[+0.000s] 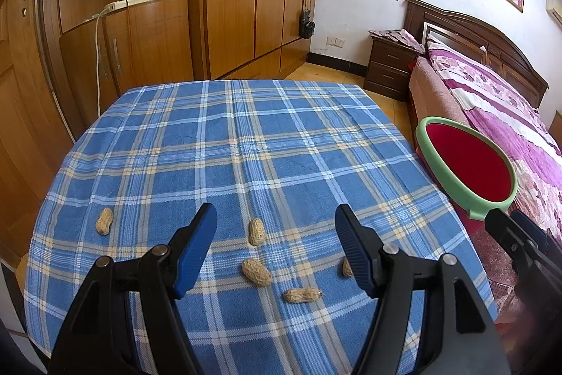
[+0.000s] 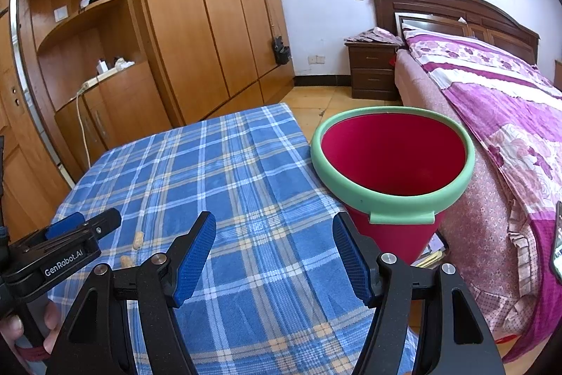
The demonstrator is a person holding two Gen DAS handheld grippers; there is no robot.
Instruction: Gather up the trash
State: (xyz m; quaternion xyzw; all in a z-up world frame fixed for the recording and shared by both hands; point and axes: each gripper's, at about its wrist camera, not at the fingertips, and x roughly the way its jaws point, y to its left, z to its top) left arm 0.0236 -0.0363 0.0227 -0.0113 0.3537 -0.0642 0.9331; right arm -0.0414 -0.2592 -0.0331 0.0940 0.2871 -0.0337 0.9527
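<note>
Several peanuts in their shells lie on the blue plaid tablecloth (image 1: pixel 246 136). One peanut (image 1: pixel 256 231) sits just beyond the gap of my left gripper (image 1: pixel 274 213), which is open and holds nothing. Another peanut (image 1: pixel 256 272) and a long peanut (image 1: pixel 302 295) lie under it. A lone peanut (image 1: pixel 104 221) is off to the left. A red bucket (image 2: pixel 393 157) with a green rim stands past the table's right edge (image 2: pixel 302 143). My right gripper (image 2: pixel 274 220) hangs open and empty over the cloth, left of the bucket (image 1: pixel 470 164).
A bed (image 2: pixel 509 115) with a purple floral cover runs along the right, close behind the bucket. A dark nightstand (image 2: pixel 372 72) stands at its head. Wooden wardrobes (image 2: pixel 196 23) and shelves fill the left wall. A hand (image 2: pixel 21 333) holds the left gripper (image 2: pixel 87 222).
</note>
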